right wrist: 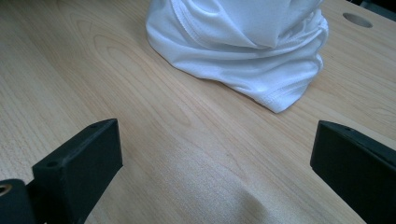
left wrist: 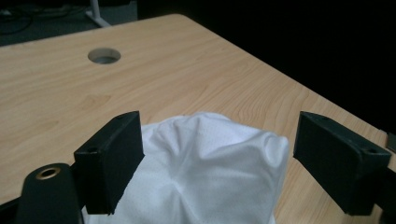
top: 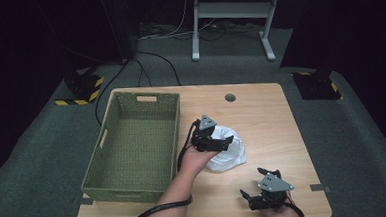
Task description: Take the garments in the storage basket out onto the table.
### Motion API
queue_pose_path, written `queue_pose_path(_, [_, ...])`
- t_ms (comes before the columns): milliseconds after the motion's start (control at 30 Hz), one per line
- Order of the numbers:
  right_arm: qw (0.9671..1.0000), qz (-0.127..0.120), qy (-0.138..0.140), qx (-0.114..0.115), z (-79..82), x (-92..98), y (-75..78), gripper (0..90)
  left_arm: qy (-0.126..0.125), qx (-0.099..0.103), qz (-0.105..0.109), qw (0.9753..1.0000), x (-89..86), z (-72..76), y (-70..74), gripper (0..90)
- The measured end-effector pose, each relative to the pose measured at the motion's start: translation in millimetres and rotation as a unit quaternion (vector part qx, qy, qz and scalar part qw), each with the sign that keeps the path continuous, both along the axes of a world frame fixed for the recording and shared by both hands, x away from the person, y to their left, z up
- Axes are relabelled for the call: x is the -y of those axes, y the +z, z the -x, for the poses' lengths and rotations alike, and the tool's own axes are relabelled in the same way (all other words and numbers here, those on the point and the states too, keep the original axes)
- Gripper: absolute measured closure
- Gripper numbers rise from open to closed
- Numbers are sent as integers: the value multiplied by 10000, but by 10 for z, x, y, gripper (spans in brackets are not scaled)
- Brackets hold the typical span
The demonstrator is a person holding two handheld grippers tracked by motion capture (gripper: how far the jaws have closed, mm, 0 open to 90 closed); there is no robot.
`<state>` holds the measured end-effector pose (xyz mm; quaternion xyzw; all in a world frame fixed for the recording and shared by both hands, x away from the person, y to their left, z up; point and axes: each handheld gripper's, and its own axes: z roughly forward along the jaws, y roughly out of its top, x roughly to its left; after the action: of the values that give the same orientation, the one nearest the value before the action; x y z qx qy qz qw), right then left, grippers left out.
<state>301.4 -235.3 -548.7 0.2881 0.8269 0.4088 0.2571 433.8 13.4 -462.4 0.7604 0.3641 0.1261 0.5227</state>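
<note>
Two grippers sit wide open, the left gripper (top: 222,143) straddling the bunched white cloth (top: 228,149) at centre frame, the right gripper (top: 258,191) idle at lower right — soft, light, floppy fabric, I'd pinch its raised fold (left wrist: 205,135).

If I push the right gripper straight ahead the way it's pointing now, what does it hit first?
Probably the white cloth: it lies ahead of the open right gripper, with bare table between them. Depth is unclear, so approach slowly.
</note>
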Motion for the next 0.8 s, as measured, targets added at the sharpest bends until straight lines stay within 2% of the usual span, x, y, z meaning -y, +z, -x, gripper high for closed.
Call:
queue_pose_path(200, [10000, 19, 4, -15, -4, -8, -1, 17, -104, 236, 233, 9994, -65, 16, 148, 92])
queue_pose_path(300, [10000, 21, 18, -11, -5, -14, -1, 17, -126, 349, 298, 9989, -89, 29, 177, 80])
queue_pose_path(433, [10000, -1, 26, 0, -2, -9, 0, 17, -180, 408, 497, 9978, -127, 53, 218, 33])
queue_pose_path(600, [10000, 5, 21, -4, -1, -12, -1, 17, -184, 582, 453, 9971, -168, 116, 254, 10])
queue_pose_path(633, [10000, 9, 21, -6, -1, -13, -1, 17, -177, 662, 414, 9968, -177, 142, 264, 5])
queue_pose_path(800, [10000, 3, 10, -10, 2, -14, -1, 17, -164, 809, 403, 9958, -220, 258, 301, 4])
